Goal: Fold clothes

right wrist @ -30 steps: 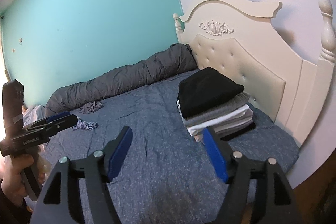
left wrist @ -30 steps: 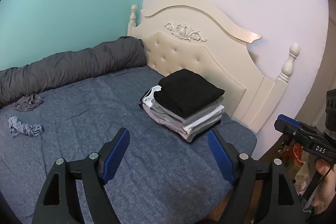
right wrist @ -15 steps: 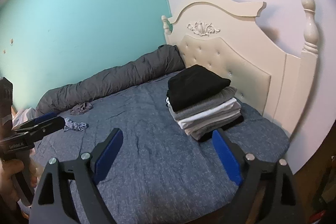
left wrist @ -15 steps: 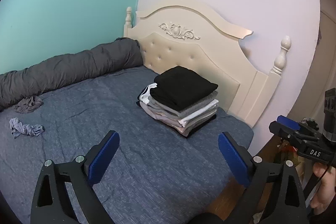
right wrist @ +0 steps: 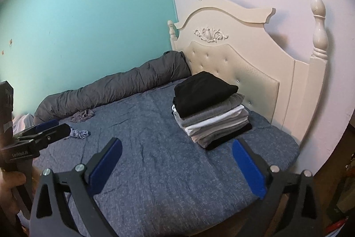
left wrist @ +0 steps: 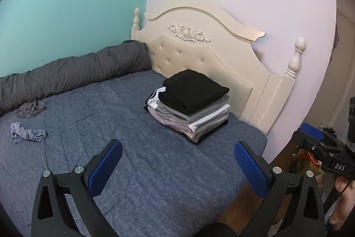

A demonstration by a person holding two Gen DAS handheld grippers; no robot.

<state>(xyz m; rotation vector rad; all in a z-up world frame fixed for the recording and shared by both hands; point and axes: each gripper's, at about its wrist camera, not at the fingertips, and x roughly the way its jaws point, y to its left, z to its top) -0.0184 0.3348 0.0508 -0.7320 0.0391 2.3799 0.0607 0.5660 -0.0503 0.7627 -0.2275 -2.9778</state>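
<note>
A neat stack of folded clothes (left wrist: 190,103) (right wrist: 208,108), black garment on top, sits on the blue bed near the headboard. Two small crumpled garments lie loose at the far left: a grey one (left wrist: 31,108) (right wrist: 83,115) and a blue-grey one (left wrist: 27,133) (right wrist: 79,133). My left gripper (left wrist: 177,145) hovers over the bed's near side, short of the stack, its jaws opening with nothing between them. My right gripper (right wrist: 176,142) is beside it, jaws also opening and empty. Each gripper shows at the edge of the other's view.
The bed (left wrist: 111,170) has a blue speckled sheet. A rolled grey duvet (left wrist: 73,72) lies along the teal wall. A cream headboard (left wrist: 199,48) stands behind the stack. Wooden floor and clutter (left wrist: 306,159) show off the bed's right corner.
Both grippers' jaws have spread wider. Both have drawn back from the stack, which looks smaller and farther now. The clothes have not moved.
</note>
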